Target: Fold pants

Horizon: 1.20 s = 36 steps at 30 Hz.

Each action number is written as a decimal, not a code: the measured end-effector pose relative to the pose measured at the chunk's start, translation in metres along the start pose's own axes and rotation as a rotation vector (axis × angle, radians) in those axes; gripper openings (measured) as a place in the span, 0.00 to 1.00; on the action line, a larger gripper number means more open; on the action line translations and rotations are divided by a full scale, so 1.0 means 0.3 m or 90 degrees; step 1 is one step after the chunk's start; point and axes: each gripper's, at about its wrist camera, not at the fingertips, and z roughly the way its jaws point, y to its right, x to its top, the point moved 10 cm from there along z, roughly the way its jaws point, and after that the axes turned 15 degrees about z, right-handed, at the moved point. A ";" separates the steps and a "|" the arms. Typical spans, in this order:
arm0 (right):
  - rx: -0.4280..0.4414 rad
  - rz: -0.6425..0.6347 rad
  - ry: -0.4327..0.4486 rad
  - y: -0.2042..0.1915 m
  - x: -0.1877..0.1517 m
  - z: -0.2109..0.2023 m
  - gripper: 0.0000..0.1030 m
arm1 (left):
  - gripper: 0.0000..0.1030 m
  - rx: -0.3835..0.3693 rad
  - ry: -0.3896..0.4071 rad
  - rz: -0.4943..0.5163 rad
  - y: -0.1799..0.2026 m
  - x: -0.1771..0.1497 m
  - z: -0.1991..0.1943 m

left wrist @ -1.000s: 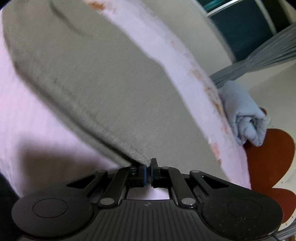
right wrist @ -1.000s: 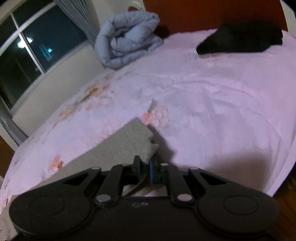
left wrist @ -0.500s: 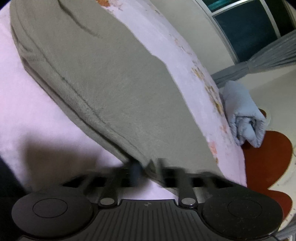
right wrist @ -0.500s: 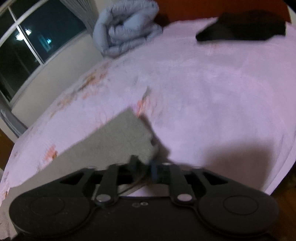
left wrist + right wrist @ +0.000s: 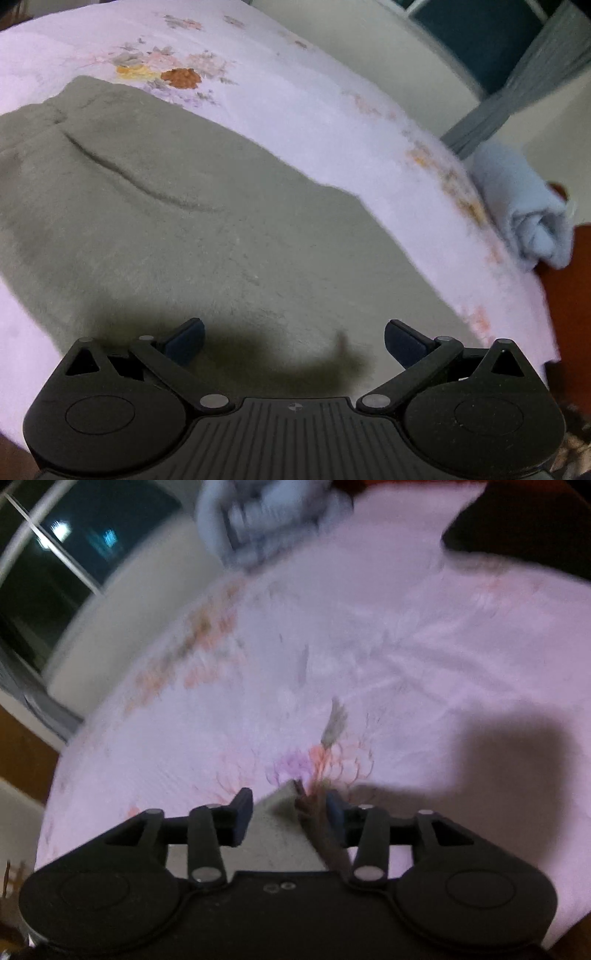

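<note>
Hovering over the bed (image 5: pixel 332 122), my left gripper (image 5: pixel 294 339) has its jaws spread wide with nothing between them, and the grey-green pants (image 5: pixel 192 221) lie flat on the pink floral bedspread right ahead of and below them. A long curved crease runs across the fabric toward the far left, and the shadow of the gripper falls on the cloth just in front of the jaws. Beyond the pants, along the bed's right edge, a rolled pale blue blanket (image 5: pixel 528 218) sits near the reddish-brown headboard (image 5: pixel 569 295), with a grey curtain (image 5: pixel 517 99) and a dark window (image 5: pixel 476 40) behind it. My right gripper (image 5: pixel 290 810) also has its jaws parted, and a pointed corner of the pants (image 5: pixel 275 827) lies between them, touching neither as far as I can tell. That view is blurred; further off I make out the blue blanket (image 5: pixel 266 520) at the top and a dark garment (image 5: pixel 524 535) at the upper right of the bed.
</note>
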 end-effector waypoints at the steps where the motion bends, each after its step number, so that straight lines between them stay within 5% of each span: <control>1: 0.007 -0.009 -0.039 -0.012 -0.029 0.015 0.30 | 1.00 0.005 -0.004 0.017 -0.004 -0.005 0.004; 5: 0.012 -0.183 -0.051 -0.097 -0.094 -0.020 0.05 | 1.00 0.033 -0.014 0.097 0.023 -0.007 0.030; 9: 0.139 -0.370 0.127 -0.210 -0.147 -0.205 0.02 | 1.00 0.040 -0.007 0.125 0.037 -0.012 0.032; 10: 0.125 -0.376 0.137 -0.190 -0.149 -0.193 0.02 | 1.00 0.041 -0.004 0.127 0.038 -0.012 0.031; 14: -0.026 -0.288 0.029 0.011 -0.177 0.013 0.11 | 1.00 0.040 -0.008 0.125 0.037 -0.018 0.026; 17: -0.019 -0.233 0.123 0.020 -0.148 -0.067 0.27 | 1.00 0.027 -0.006 0.108 0.028 -0.019 0.014; 23: 0.026 -0.183 0.167 0.045 -0.196 -0.196 0.27 | 1.00 0.017 0.015 0.081 0.001 0.000 -0.006; 26: 0.019 -0.163 0.191 0.059 -0.199 -0.235 0.30 | 1.00 0.050 0.050 0.076 -0.045 0.052 -0.030; 30: 0.035 -0.140 0.212 0.046 -0.212 -0.227 0.31 | 1.00 0.104 0.076 0.150 -0.083 0.131 -0.052; 36: 0.040 -0.201 0.179 -0.144 -0.319 -0.172 0.33 | 1.00 0.211 0.088 0.143 -0.319 0.222 -0.093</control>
